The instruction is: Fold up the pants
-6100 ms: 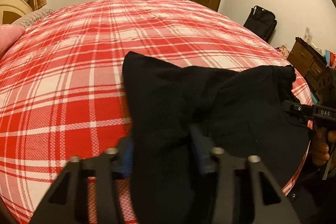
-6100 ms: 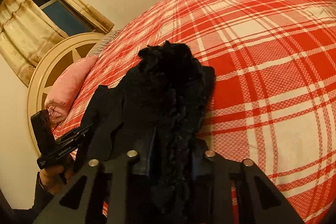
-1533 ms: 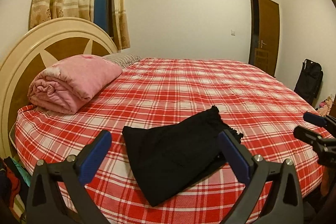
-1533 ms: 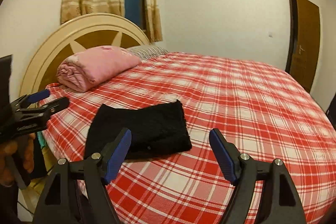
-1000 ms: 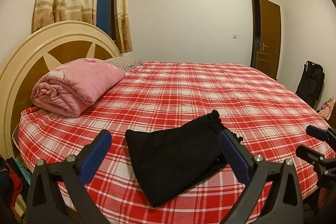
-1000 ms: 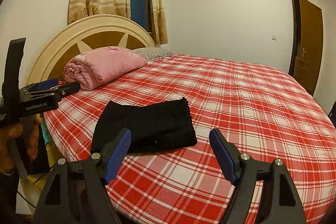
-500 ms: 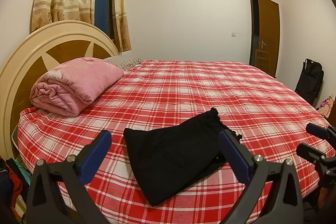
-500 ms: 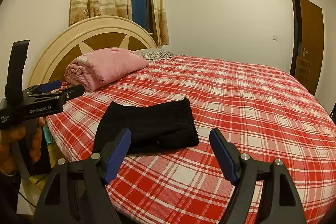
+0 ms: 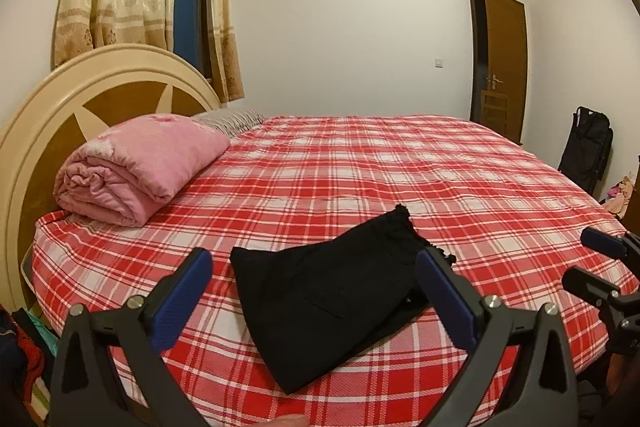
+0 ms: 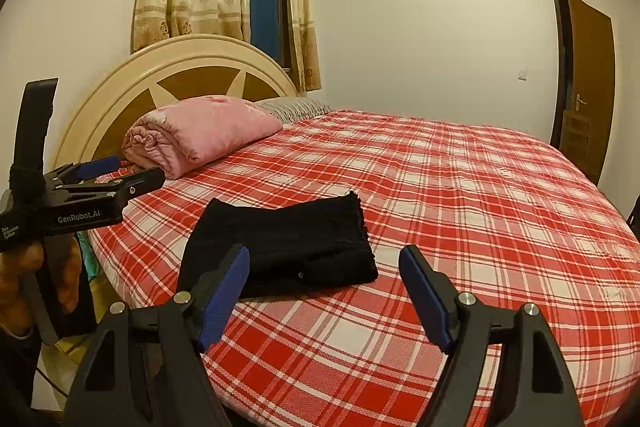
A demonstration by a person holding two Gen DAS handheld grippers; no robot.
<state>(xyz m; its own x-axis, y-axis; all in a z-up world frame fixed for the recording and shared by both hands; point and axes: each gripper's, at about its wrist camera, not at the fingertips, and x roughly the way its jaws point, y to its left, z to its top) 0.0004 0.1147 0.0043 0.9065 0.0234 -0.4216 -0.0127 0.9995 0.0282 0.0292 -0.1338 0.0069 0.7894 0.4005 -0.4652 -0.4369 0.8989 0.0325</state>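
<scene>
Left gripper (image 9: 312, 279) fingers (image 9: 182, 285) spread wide, nothing held. Right gripper (image 10: 324, 283) fingers (image 10: 224, 283) likewise apart, empty. Black pants (image 9: 332, 293) seen folded into compact bundle at lower centre of frame, on red plaid bed (image 9: 360, 163). Fold judged done; if neatening wanted, edges to be squared gently, layers not dragged.
</scene>
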